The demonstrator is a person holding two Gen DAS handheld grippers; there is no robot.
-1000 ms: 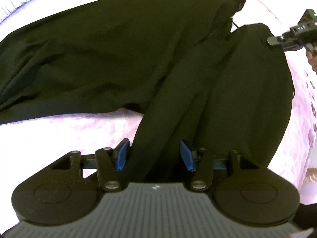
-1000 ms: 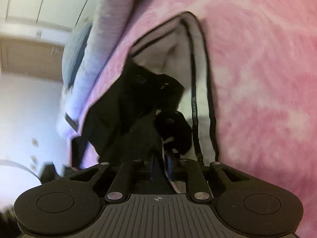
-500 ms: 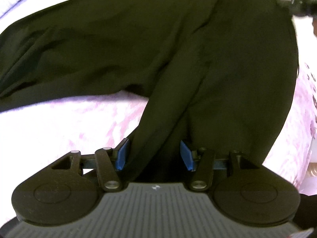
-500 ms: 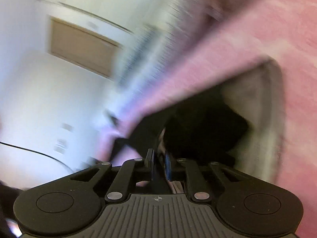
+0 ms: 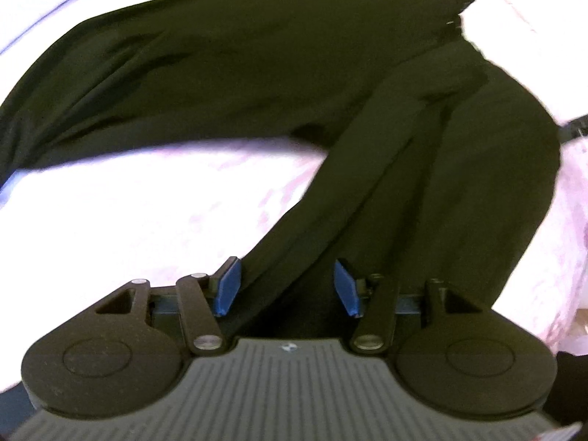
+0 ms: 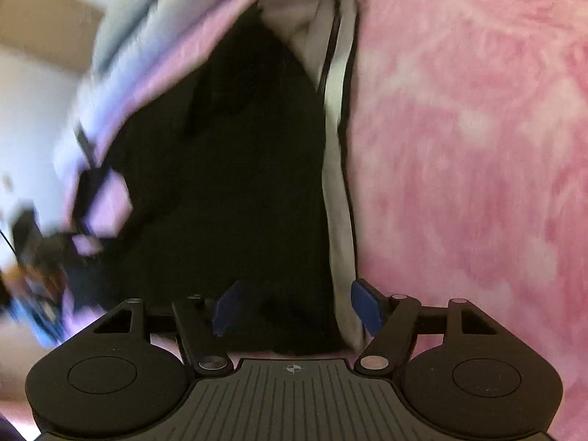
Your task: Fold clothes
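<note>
A: Right gripper [image 6: 294, 307] chg vs 1 s ago: was pinched on black garment [image 6: 235, 183], jaws now opening; cloth lies between blue pads, no contact seen.

B: Left gripper [image 5: 286, 286]?

A: Approx. half open. Dark fabric bunched between pads; can't tell if pads press it.

B: Garment pos.?

A: Spread on pink bedspread [image 6: 470, 147], running to far edge; white-lined part [image 6: 336, 191] along its right side.
</note>
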